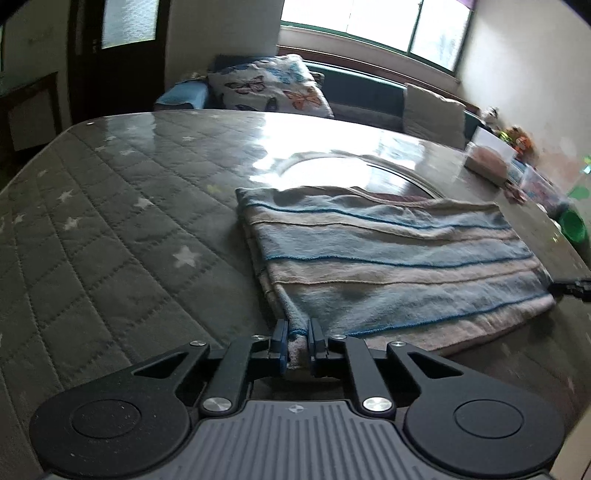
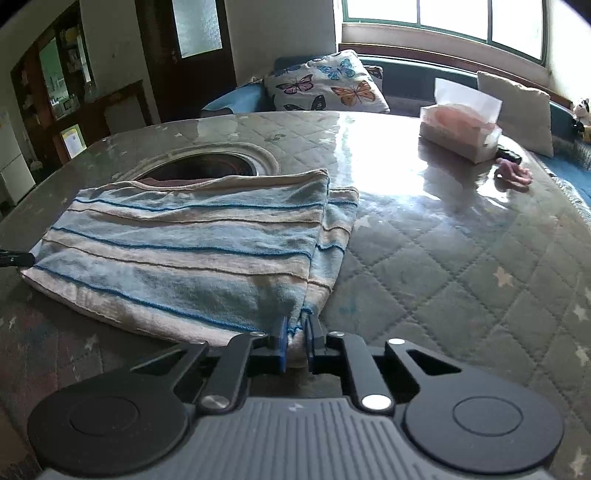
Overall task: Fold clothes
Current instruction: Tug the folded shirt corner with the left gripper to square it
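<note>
Daylight is pouring in from the window [image 1: 373, 22] behind, blowing out the panes and throwing strong glare across the glossy counter [image 2: 391, 162] (both views). Corners are darkening and bending with fisheye distortion; the far right edge is blurring.

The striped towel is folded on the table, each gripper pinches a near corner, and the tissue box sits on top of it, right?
Not quite. The tissue box sits on the table, apart from the towel, as the right wrist view shows. The rest holds: left gripper and right gripper each pinch a near corner.
</note>
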Available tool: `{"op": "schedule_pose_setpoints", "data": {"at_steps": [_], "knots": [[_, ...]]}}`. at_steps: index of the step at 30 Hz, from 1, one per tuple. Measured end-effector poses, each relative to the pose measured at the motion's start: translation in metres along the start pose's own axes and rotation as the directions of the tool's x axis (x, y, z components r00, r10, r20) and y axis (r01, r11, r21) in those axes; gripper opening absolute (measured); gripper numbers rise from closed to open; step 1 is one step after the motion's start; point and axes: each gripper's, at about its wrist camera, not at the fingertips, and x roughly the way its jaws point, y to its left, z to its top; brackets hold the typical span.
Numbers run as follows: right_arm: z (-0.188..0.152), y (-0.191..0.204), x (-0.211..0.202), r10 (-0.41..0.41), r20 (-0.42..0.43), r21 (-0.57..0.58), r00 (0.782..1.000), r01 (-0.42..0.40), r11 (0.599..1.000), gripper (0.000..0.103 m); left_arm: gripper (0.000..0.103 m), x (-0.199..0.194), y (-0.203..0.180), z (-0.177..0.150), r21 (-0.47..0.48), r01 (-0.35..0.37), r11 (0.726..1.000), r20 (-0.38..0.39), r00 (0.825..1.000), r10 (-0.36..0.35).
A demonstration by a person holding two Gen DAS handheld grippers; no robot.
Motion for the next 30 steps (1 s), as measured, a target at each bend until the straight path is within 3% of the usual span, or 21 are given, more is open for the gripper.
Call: {"op": "schedule_pose_setpoints", "data": {"at_steps": [5, 12, 15, 21, 30], "knots": [[-0.016, -0.011, -0.019, -0.052, -0.019, -0.015, 0.998, 0.052, 0.999, 0.009, 0.012, -0.013, -0.026, -0.022, 0.051, 0.053, 0.997, -0.031, 0.998, -0.051], [-0.038, -0.017, -0.045, -0.134, -0.056, -0.042, 0.989, 0.132, 0.990, 0.009, 0.012, -0.023, -0.040, -0.035, 0.040, 0.102, 0.994, -0.047, 0.994, -0.101], [-0.041, -0.017, -0.052, -0.149, -0.065, -0.054, 0.987, 0.145, 0.988, 0.010, 0.017, -0.028, -0.046, -0.040, 0.036, 0.123, 0.992, -0.053, 0.991, -0.121], [-0.022, -0.009, -0.057, -0.161, -0.014, -0.099, 0.987, 0.159, 0.982, 0.012, 0.040, -0.042, -0.035, -0.033, 0.040, 0.094, 0.995, -0.004, 0.996, -0.094], [0.015, -0.003, -0.025, -0.118, 0.053, -0.120, 0.992, 0.123, 0.985, 0.013, 0.042, -0.029, -0.020, -0.010, -0.039, 0.053, 0.998, 0.043, 0.998, -0.051]]}}
